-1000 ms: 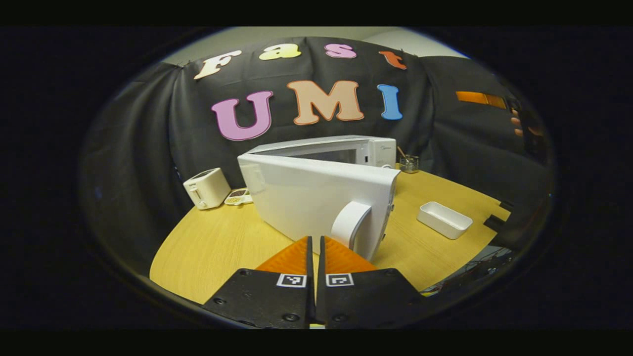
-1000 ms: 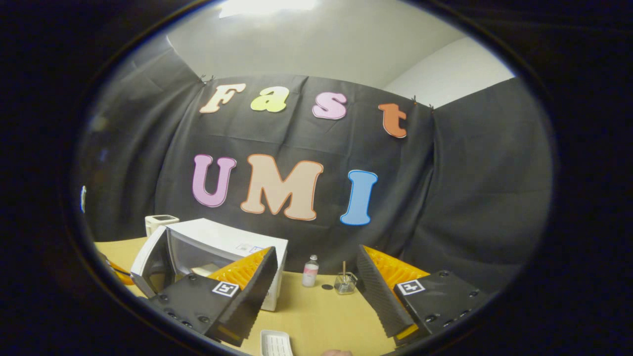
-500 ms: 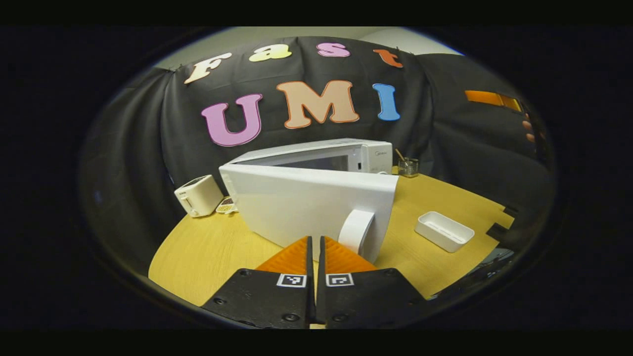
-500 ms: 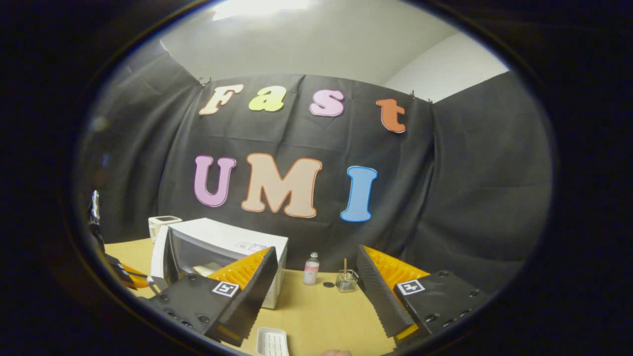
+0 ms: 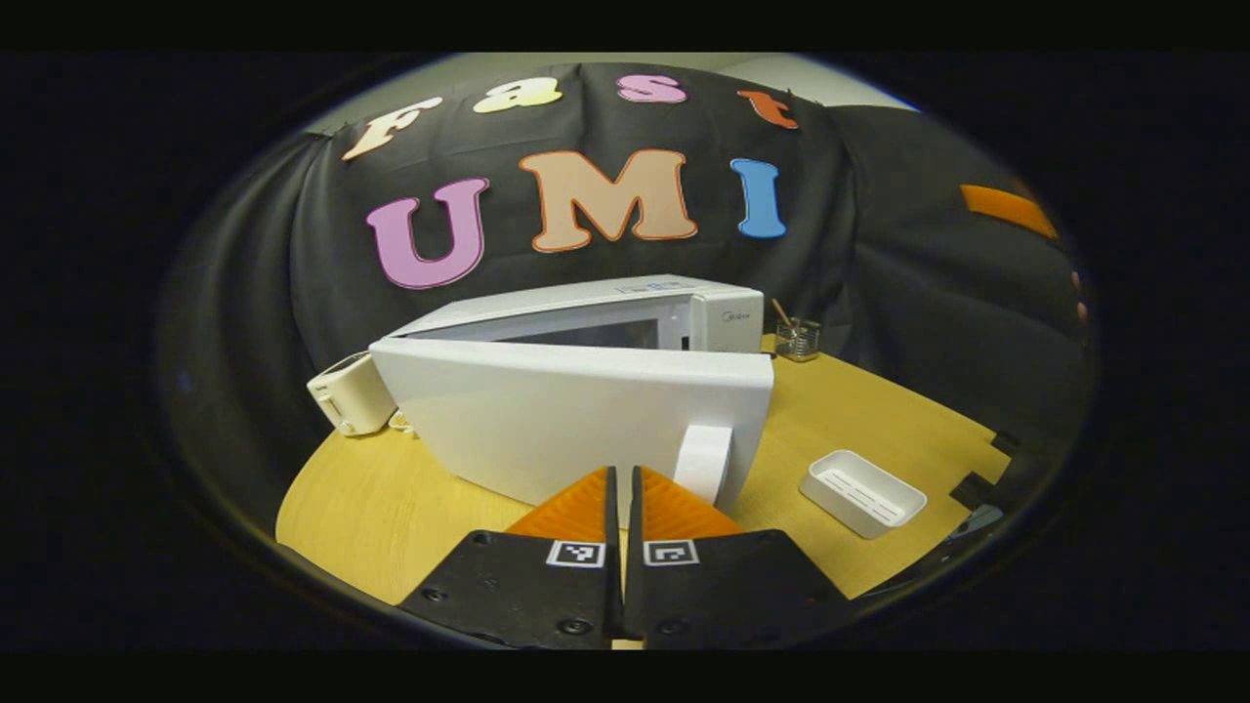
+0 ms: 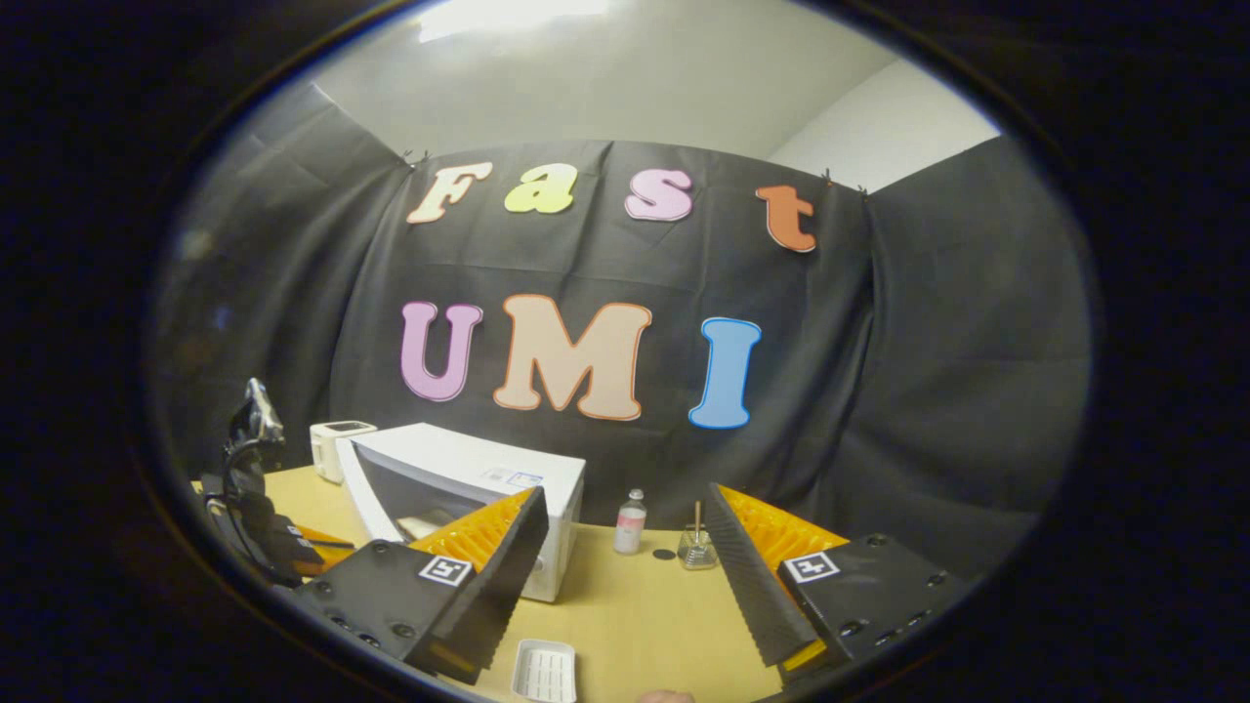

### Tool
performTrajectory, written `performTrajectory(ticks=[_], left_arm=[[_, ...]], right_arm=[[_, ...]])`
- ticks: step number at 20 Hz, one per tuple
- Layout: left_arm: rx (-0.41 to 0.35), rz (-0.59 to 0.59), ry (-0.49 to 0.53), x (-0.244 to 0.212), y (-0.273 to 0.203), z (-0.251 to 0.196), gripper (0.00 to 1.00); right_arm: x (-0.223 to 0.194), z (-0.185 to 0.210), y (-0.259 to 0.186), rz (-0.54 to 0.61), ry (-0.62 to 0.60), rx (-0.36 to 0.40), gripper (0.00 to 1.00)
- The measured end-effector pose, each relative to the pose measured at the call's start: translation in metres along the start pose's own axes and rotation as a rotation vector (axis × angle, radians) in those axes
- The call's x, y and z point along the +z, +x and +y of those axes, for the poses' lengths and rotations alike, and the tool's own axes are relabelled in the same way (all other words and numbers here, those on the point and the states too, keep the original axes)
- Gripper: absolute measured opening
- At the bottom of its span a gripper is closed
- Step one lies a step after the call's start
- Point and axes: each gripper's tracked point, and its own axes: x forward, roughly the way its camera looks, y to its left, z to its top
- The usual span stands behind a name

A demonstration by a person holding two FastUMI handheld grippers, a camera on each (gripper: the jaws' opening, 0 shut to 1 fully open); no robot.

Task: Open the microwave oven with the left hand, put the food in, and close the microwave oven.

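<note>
Wood-grain surface (image 5: 410,498) carried everything. Left to right in the left gripper view: white toaster (image 5: 350,392) at the far left edge, then the white microwave oven (image 5: 625,317) mid-surface, its door (image 5: 576,415) swung partway out toward the camera with the handle (image 5: 705,461) at the door's right end. Behind the oven's right corner stood a small glass jar (image 5: 799,339) with a stick in it. White tray (image 5: 861,492) lay on the surface to the right of the door, apart from it.

Left tool (image 5: 622,498) had its fingers pressed together, nothing between them, tips just in front of the door's lower edge beside the handle; contact can't be confirmed. The door stood between this tool and the cavity.

Right gripper view: the other tool and its dark rig at far left, then the microwave oven (image 6: 488,478) with the door ajar, a small bottle (image 6: 630,522) and the jar (image 6: 695,552) behind it, the tray (image 6: 544,672) at the bottom edge. Right tool (image 6: 625,557) was spread wide, empty, raised above the surface. Food inside couldn't be made out clearly.

Versus 1.0 s ago: the door sat closer to the oven body, gap narrower; the toaster shifted left in the left gripper view; the right tool's spread unchanged.
</note>
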Motion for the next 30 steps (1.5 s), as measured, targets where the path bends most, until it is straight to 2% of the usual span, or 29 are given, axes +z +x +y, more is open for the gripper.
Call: performTrajectory(ticks=[8, 13, 18, 20, 23, 26, 27, 30], left_arm=[[0.031, 0.005, 0.079, 0.022, 0.048, -0.007, 0.00], [0.039, 0.049, 0.013, 0.026, 0.083, -0.010, 0.00], [0.056, 0.012, 0.015, 0.057, 0.120, -0.004, 0.00], [0.078, 0.035, 0.010, 0.060, 0.137, 0.003, 0.00], [0.056, 0.066, -0.084, 0.053, 0.142, -0.007, 0.00], [0.076, 0.058, -0.052, 0.056, 0.150, -0.001, 0.00], [0.042, 0.087, -0.068, 0.050, 0.149, -0.006, 0.00], [0.044, 0.094, -0.097, 0.048, 0.155, -0.008, 0.00]], right_arm=[[-0.015, -0.017, 0.010, 0.014, 0.053, -0.005, 0.96], [-0.022, -0.041, 0.011, 0.017, 0.048, -0.028, 0.97], [-0.033, -0.056, 0.003, 0.032, 0.063, -0.045, 0.97], [-0.034, -0.062, -0.001, 0.030, 0.055, -0.060, 0.96], [-0.033, -0.078, -0.010, 0.021, 0.047, -0.105, 0.96], [-0.035, -0.094, -0.019, 0.030, 0.043, -0.156, 0.99], [-0.032, -0.099, -0.022, 0.028, 0.043, -0.169, 0.96], [-0.036, -0.111, -0.028, 0.037, 0.041, -0.200, 0.96]])
